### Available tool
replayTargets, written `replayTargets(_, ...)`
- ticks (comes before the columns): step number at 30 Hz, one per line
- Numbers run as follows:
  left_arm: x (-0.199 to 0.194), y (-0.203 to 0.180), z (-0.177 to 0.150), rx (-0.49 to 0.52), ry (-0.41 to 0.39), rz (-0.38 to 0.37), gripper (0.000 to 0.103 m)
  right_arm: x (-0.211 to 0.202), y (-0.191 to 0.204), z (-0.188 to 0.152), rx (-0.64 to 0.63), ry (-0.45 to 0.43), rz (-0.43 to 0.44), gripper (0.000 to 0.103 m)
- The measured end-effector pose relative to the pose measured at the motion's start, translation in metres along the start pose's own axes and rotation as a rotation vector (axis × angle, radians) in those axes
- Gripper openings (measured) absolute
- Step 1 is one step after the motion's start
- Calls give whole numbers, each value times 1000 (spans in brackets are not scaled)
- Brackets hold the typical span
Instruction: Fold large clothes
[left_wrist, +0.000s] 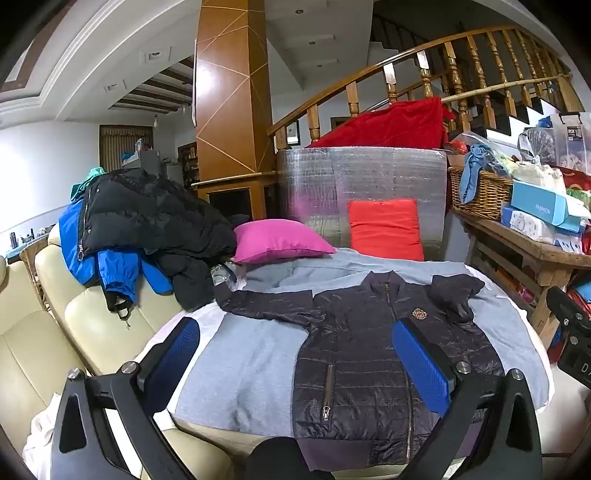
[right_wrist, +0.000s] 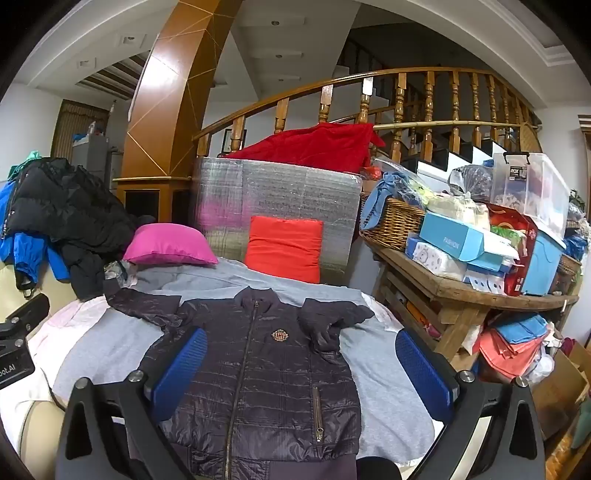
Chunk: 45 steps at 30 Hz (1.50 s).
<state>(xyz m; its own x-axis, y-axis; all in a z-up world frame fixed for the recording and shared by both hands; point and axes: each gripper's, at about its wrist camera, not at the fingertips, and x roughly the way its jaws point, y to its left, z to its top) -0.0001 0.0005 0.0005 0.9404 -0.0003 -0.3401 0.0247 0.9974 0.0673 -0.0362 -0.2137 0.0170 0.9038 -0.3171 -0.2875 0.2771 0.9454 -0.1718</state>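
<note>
While spread front-up across grey cloth (left_wrist: 255, 354) on a cream sofa (left_wrist: 92, 314), dark quilted jacket (left_wrist: 362, 369) lies zipped, collar far, hem near. Gold crest badge (left_wrist: 420, 314) on chest, right of zipper. Left sleeve stretched out toward far left; right sleeve bunched and folded back over the shoulder at far right. Left gripper (left_wrist: 301, 363) held above the jacket's left half, blue pads (left_wrist: 421, 363) spread wide, clamped on nothing. Right gripper (right_wrist: 303, 371) likewise gaping, poised over the jacket's right half, pads (right_wrist: 181, 371) empty. Heap of black and blue coats (left_wrist: 140, 225) piled on the sofa back, far left. Magenta pillow (left_wrist: 277, 240) and red cushion (left_wrist: 386, 229) beyond the collar, against a silver padded panel (left_wrist: 354, 184). Cluttered wooden bench (right_wrist: 461, 291) with wicker basket (right_wrist: 395, 221) at right.
</note>
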Motion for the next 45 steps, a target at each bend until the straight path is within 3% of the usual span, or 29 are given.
replayTargets(24,5,-4,0,5,4,-22,103,2,4,0,-14,11,-3,103)
replayTargets(34,11,-17,2,2,-13,-70,103,2,-8,2,-7,17,-53,103)
replayTargets(45,45,-32,-1,-7,58,-92,103,31,-11,-3,-31,69,-83,103)
